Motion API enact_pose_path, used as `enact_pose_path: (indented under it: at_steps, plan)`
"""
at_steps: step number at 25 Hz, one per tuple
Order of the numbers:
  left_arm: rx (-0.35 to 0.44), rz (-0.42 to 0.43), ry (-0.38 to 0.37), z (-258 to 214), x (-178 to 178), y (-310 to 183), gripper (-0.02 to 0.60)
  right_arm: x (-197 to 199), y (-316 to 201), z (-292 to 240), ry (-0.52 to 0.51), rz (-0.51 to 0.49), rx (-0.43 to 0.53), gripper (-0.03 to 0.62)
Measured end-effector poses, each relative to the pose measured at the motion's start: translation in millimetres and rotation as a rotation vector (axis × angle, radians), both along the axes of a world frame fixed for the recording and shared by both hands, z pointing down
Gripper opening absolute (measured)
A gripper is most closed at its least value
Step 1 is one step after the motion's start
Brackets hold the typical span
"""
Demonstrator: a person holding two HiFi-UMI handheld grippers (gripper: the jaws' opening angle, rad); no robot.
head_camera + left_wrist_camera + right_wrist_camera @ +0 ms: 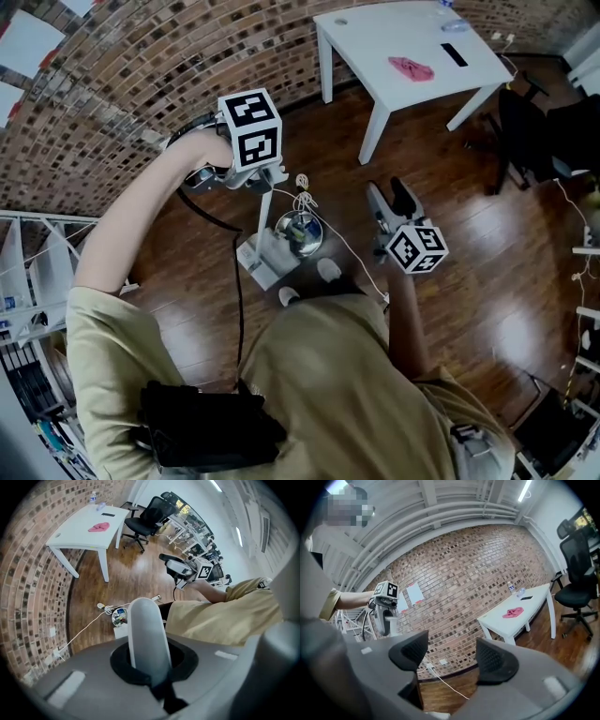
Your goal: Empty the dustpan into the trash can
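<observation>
White cable (pixel 303 199) beside trash can (pixel 300 234); table (pixel 394 37) beyond

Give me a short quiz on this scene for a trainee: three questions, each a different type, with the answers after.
1. Multiple choice: what is the left claw shut on?
A) a bottle
B) a white handle
C) a chair leg
2. True or false: the right claw is open, with nothing between its jaws.
3. Fill in the blank: on the white table lies a ___ cloth.

Key: 1 B; 2 true; 3 pink.
</observation>
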State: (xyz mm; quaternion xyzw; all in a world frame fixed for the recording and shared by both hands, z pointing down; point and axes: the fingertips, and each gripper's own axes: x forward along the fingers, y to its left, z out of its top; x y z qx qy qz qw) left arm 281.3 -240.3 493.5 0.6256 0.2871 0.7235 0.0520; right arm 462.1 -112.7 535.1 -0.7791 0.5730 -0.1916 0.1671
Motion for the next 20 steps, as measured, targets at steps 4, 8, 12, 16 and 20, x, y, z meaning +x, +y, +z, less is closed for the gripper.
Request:
enact_pose_path:
  at_steps: [4,8,12,16,20]
  plan:
    - [-0.008,0.007,0.011,-12,-1,-5,0.008,-5,-1,0,-0.005,-0.012,-0.006,0.302]
    - [-0.012,-0.025,0.043,-18,-5,-9,0.008,-4,2,4,-0.012,-0.004,-0.002,0.301]
    - [-0.025,-0.035,0.064,-15,-39,-9,0.008,-4,1,4,-0.014,-0.014,-0.002,0.299]
    - [0.003,-0.011,0.138,-34,-85,-12,0.008,-3,-3,5,-0.022,-0.027,-0.003,0.296]
    - [0.058,-0.065,0.205,-43,-136,-25,0.000,-13,-23,5,-0.023,-0.086,-0.002,0.293]
